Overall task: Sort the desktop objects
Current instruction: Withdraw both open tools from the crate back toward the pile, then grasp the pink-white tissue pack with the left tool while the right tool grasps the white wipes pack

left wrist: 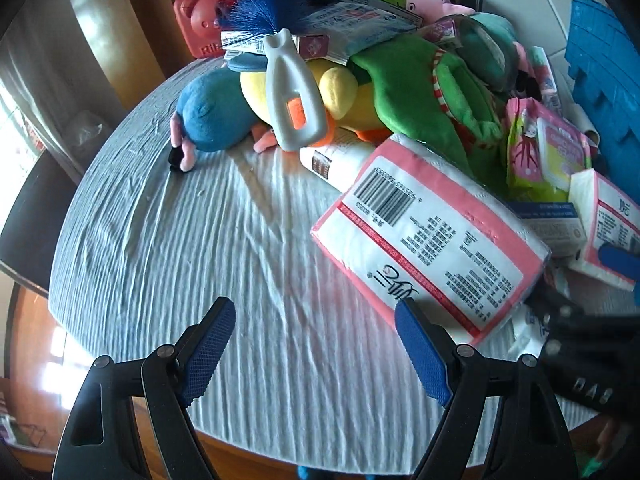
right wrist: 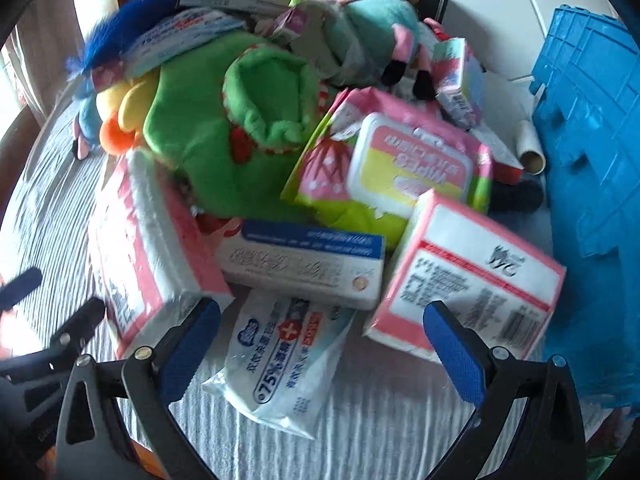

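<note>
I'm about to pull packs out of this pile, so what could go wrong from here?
The open right gripper hovers over the soft alcohol wipes pack, which lies partly under the blue-and-white box; pulling it may drag that box. The white bottle leans on the plush toys and might topple if they shift.

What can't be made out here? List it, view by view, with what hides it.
- Left wrist view: white bottle, its far end hidden under the big pink tissue pack.
- Left wrist view: right gripper, cut off by the frame edge; its jaw state is unreadable there.
- Right wrist view: blue-and-white box, print blurred by motion.
- Both views: blue crate, only its outer wall shows; the inside is out of sight.
</note>
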Demonstrator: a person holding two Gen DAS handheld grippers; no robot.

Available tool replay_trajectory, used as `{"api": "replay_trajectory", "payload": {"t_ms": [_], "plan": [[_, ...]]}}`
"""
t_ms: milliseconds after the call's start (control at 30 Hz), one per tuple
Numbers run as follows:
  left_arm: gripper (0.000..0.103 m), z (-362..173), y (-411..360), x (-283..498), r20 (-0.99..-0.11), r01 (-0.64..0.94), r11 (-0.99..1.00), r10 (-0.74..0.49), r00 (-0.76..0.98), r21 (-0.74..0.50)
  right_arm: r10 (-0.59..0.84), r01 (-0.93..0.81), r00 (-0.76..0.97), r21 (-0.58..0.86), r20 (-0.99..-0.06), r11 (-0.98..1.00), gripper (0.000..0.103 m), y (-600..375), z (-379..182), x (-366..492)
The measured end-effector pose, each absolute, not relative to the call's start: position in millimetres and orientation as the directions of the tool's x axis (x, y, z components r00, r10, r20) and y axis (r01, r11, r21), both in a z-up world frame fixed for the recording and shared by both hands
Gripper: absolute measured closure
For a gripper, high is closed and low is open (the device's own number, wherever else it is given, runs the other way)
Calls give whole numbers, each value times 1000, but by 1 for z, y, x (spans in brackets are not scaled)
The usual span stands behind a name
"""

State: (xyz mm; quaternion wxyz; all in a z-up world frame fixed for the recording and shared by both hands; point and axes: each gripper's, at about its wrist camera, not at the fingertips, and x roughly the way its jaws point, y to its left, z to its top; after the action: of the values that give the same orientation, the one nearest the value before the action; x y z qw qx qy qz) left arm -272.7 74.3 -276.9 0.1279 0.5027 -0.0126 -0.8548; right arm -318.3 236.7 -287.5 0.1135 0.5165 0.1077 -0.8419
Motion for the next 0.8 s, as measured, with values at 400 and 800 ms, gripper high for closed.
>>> {"api": "replay_trajectory", "payload": {"t_ms": [400, 800], "plan": [[20, -264, 26, -272, -859, 177, -978, -184, -478, 110, -146, 284, -429, 20, -892, -959, 0, 201, -286, -284], [24, -270, 13, -258, -872, 144, -987, -132, -472, 72, -59, 149, -462, -12, -885, -989, 0, 199, -287, -294]]}}
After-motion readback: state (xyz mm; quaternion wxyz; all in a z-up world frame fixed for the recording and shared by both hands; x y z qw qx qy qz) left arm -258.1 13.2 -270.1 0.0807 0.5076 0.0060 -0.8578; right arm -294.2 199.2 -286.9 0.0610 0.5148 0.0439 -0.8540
